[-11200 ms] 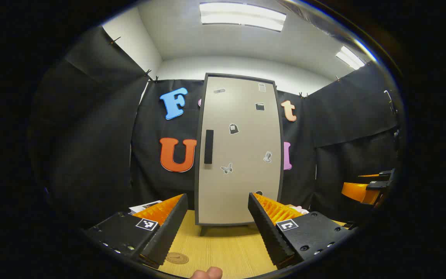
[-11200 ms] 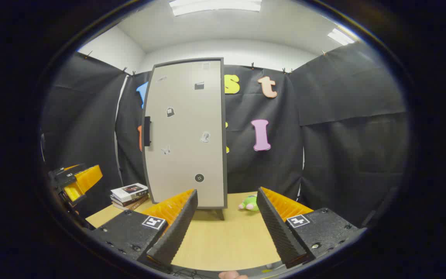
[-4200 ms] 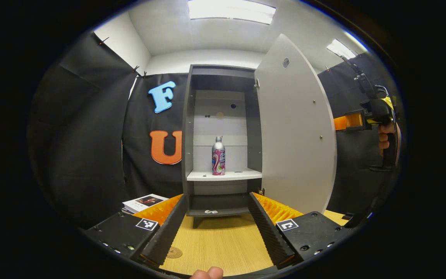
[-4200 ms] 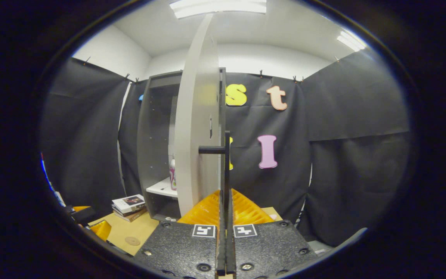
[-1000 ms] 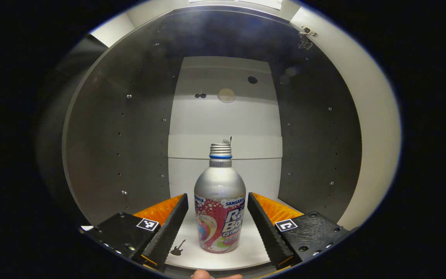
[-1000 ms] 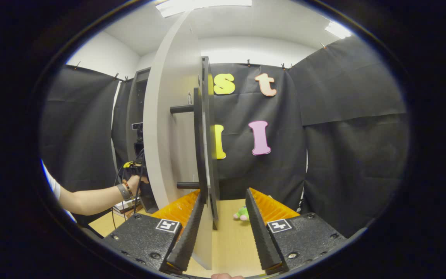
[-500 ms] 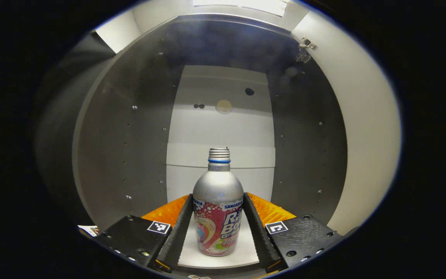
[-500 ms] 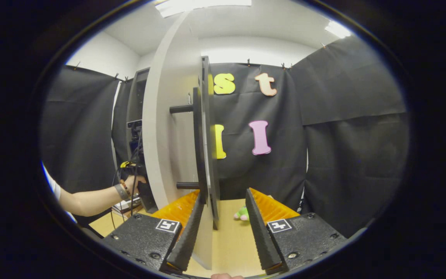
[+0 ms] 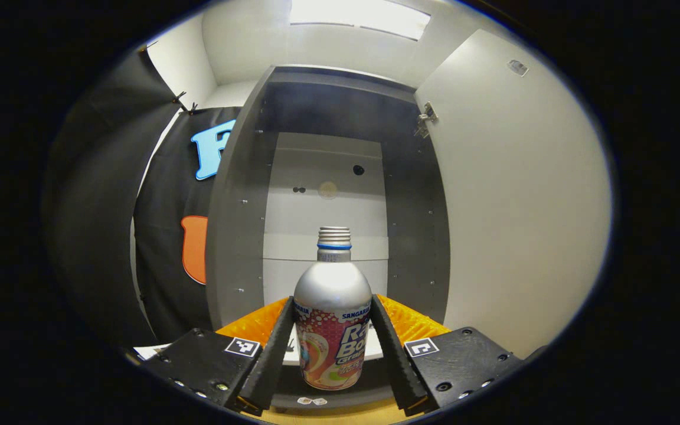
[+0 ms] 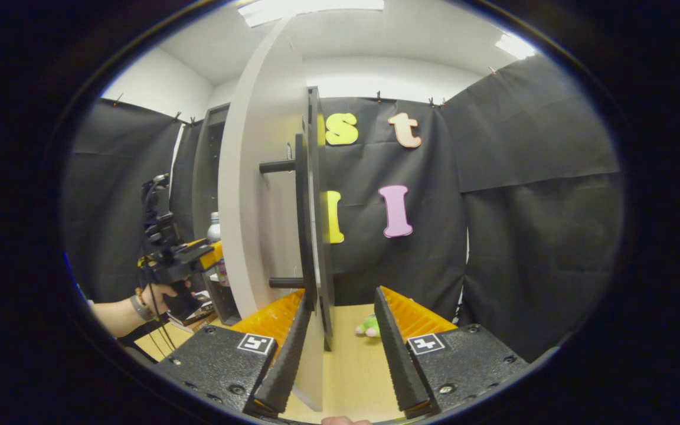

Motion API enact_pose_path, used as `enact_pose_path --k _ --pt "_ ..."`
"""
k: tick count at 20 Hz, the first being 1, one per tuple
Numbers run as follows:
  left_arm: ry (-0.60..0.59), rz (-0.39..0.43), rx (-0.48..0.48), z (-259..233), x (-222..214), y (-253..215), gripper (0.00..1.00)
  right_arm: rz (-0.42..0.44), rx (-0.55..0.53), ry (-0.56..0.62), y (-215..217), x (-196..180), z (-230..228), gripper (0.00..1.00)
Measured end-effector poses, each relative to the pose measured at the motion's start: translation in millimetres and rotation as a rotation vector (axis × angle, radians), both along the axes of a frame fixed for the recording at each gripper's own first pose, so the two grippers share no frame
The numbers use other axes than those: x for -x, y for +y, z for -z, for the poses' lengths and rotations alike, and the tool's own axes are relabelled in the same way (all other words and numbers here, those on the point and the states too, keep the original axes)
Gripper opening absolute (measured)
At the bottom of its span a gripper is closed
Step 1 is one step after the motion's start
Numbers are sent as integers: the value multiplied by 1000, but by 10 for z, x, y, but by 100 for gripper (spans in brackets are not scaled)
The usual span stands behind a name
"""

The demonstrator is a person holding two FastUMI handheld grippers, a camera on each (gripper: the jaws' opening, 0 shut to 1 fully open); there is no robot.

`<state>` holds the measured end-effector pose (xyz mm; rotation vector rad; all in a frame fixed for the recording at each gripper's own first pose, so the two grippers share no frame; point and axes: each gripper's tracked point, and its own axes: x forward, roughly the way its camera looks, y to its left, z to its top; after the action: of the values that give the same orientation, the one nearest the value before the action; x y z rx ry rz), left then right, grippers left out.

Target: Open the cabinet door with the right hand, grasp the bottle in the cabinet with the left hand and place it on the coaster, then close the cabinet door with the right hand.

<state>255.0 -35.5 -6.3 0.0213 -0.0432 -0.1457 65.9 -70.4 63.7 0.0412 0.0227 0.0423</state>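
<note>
Left gripper point(image 9: 332, 348): its two black ribbed fingers point(image 9: 269, 354) press on both sides of the silver aluminium bottle with a pink printed label point(image 9: 332, 319), which stands upright.
Bottle position: held just in front of the white shelf point(image 9: 375, 353) of the tall grey cabinet point(image 9: 239, 224).
Cabinet door point(image 9: 517, 195): swung wide open.
Right gripper point(image 10: 340, 348): fingers spread, straddling the door's edge point(image 10: 313, 236) beside its black bar handle point(image 10: 301, 218).
Counter point(image 10: 352, 366): light wood, with a green plush toy point(image 10: 369, 325).

Standing upright between the left gripper point(image 9: 331, 360) fingers, bottle point(image 9: 332, 321), in front of the cabinet point(image 9: 239, 195). Door point(image 10: 260, 177) swinging out at the cabinet's right; plush toy point(image 10: 369, 324) lying on the table point(image 10: 355, 366) behind.
</note>
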Motion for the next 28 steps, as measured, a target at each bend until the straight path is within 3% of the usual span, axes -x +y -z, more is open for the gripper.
enact_pose_path --k 6,15,21,28 --pt "14 -52 -52 468 827 347 73 -6 -7 -7 -4 -1 -10 69" --pt "88 -317 -73 1488 1553 1224 74 -21 8 -9 -6 -20 -16 69" --pt "170 -438 -101 2316 1837 1596 74 -27 -7 1 -6 -40 -13 68" --pt "220 -511 -79 2747 1835 1848 74 -13 11 16 -6 -24 -15 69"
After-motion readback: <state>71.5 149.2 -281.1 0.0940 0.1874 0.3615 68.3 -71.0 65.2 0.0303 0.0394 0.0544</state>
